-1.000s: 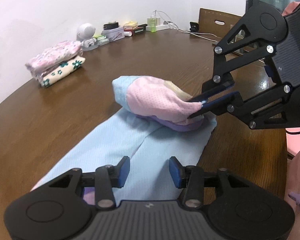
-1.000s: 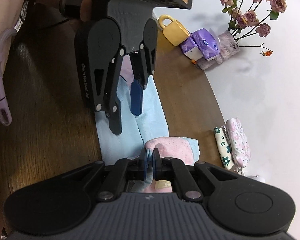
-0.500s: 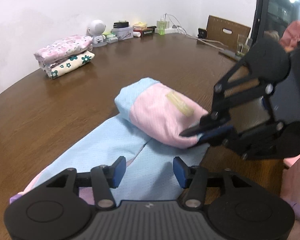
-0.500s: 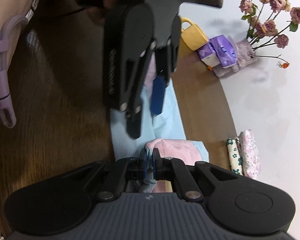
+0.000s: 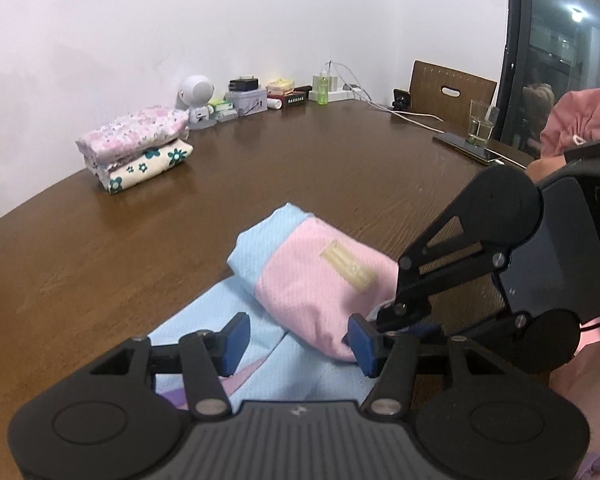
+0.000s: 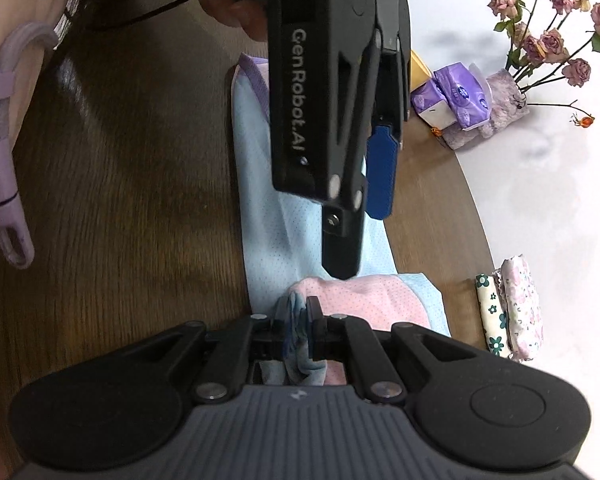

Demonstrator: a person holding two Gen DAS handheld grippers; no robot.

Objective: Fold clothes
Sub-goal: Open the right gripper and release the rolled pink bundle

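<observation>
Two folded clothes [image 5: 134,152] sit stacked; my right jaws pinch the garment's [image 5: 320,280] rolled end, left jaws open, rest unrolled.

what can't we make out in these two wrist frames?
- Garment: near end cut off by the left gripper body in the left view; its type is unclear.
- Right gripper: in the left view its tips are hidden behind the left gripper's pad; how deep the pinch goes is unclear.
- Label: text too small.
- Folded stack: cut by the gripper body in the right view.
</observation>
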